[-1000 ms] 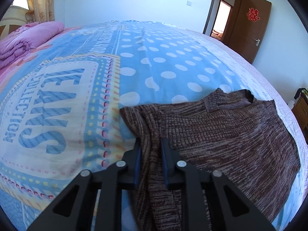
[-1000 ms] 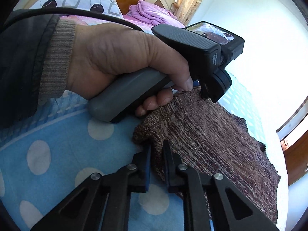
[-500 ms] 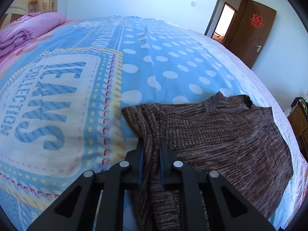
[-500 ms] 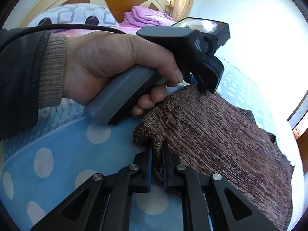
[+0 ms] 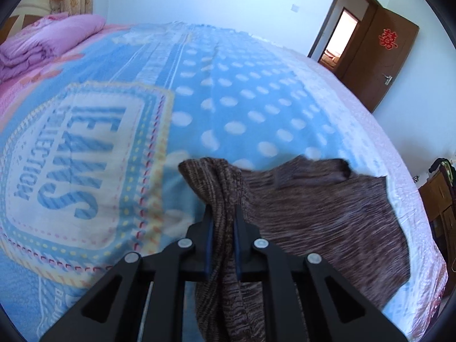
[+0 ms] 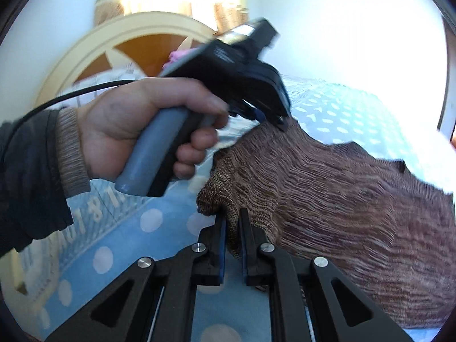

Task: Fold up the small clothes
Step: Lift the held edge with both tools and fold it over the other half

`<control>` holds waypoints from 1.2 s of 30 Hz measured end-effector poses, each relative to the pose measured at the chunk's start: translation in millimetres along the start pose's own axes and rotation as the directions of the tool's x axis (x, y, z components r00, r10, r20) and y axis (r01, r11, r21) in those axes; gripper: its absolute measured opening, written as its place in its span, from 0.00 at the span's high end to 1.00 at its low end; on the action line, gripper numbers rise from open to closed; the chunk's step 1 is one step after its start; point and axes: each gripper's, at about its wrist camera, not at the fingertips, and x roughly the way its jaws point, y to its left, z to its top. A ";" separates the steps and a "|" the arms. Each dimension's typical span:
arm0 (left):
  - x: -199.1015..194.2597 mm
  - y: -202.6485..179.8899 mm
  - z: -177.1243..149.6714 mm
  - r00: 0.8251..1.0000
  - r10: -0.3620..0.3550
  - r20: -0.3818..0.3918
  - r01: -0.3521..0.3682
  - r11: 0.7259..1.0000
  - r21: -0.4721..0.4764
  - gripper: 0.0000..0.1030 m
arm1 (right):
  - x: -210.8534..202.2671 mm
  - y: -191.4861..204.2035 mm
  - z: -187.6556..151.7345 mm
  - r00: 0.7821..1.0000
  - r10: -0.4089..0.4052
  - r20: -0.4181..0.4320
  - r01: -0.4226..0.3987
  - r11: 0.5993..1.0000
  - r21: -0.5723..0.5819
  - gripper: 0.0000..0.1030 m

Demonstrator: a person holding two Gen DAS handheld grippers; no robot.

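Observation:
A brown knitted sweater (image 5: 313,213) lies on the blue bedspread, its near edge lifted. My left gripper (image 5: 222,213) is shut on one bunched corner of the sweater, which hangs down between the fingers. My right gripper (image 6: 232,222) is shut on another corner of the sweater (image 6: 327,199). In the right wrist view, the person's hand holds the left gripper's handle (image 6: 159,148) just beyond, its tip at the sweater's edge. The sweater's far part still rests on the bed.
The bed has a blue polka-dot cover (image 5: 242,99) with a large printed label (image 5: 71,156). A folded pink quilt (image 5: 48,37) lies at the head end, by the wooden headboard (image 6: 119,54). A brown door (image 5: 382,57) stands open beyond the bed's far side.
Both grippers have risen, lifting the near edge of the sweater off the bed. The views tilted up and the sweater's gripped corners now hang bunched from the fingers.

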 end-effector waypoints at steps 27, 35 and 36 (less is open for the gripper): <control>-10.5 -121.2 21.7 0.998 -0.041 0.042 0.037 0.993 0.108 0.89 | -91.1 -73.0 -28.7 0.991 -0.037 0.132 -0.002 0.961 0.278 0.93; -13.0 -142.7 23.2 0.996 -0.066 0.055 0.058 0.990 0.125 0.89 | -108.3 -89.2 -39.5 0.985 -0.060 0.163 0.002 0.942 0.335 0.93; -13.5 -146.9 23.3 0.996 -0.069 0.056 0.061 0.990 0.130 0.89 | -111.6 -91.4 -41.1 0.984 -0.063 0.166 0.002 0.940 0.342 0.93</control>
